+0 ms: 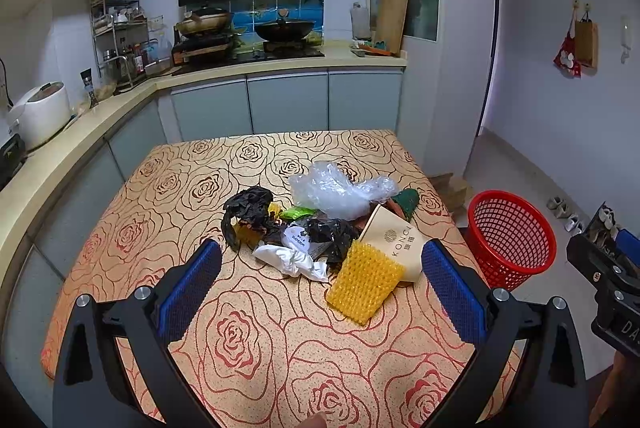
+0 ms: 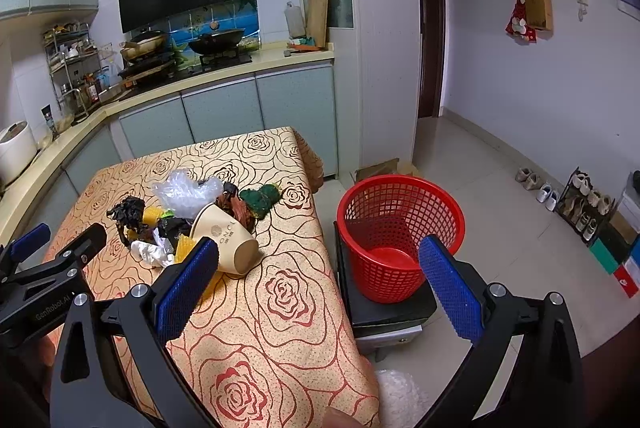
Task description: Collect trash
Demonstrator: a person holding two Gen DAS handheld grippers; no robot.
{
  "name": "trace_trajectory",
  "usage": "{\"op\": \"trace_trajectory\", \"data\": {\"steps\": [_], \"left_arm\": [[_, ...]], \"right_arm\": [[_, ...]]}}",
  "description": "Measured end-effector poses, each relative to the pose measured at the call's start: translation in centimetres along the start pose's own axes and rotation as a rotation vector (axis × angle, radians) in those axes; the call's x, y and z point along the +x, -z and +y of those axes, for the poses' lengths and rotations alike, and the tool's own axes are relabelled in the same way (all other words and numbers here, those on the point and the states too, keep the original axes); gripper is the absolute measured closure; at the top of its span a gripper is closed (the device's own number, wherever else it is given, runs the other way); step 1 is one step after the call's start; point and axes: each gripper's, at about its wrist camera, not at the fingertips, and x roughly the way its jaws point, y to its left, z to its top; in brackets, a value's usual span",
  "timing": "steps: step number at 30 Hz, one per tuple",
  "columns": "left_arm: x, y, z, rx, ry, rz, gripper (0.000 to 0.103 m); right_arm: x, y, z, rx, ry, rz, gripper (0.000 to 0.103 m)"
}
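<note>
A heap of trash at the middle of the table (image 1: 240,328), on the rose-patterned cloth: a beige paper cup (image 1: 394,242) tipped on its side with its mouth toward the clear crumpled plastic bag (image 1: 340,189), a yellow knobbly mesh piece (image 1: 366,282) lying against the cup's near side, a white crumpled wrapper (image 1: 290,260) just beside that, black crumpled film (image 1: 248,207) at the left of the pile, a green bit of packaging (image 1: 298,212) tucked in the middle, a dark green scrap (image 1: 408,199) at the far right. Off the table's right edge, a red mesh basket (image 2: 394,236) standing on a low dark stool (image 2: 384,312), nothing visible inside it. Left gripper (image 1: 320,268) short of the pile and aimed at it, jaws spread wide, nothing between the blue pads, mesh piece and cup framed in the gap. Right gripper (image 2: 318,262) off to the side, likewise wide open and holding nothing, looking across the table corner toward the basket. Likely trouble from here: the pieces overlapping and tangled, so a pinch on the mesh piece probably nudging the cup into a roll toward the table edge; thin film and the clear bag liable to slip from the pads or drag neighbours along; a light basket on a small stool probably easy to knock over with a careless drop or a bump from the right gripper.
</note>
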Motion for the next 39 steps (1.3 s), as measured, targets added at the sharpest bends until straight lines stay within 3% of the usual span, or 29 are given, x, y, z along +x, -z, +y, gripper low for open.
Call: {"op": "trace_trajectory", "data": {"steps": [39], "left_arm": [[0.48, 0.64, 0.72, -0.014, -0.005, 0.011, 0.006]], "right_arm": [[-0.15, 0.13, 0.06, 0.006, -0.006, -0.004, 0.005]]}}
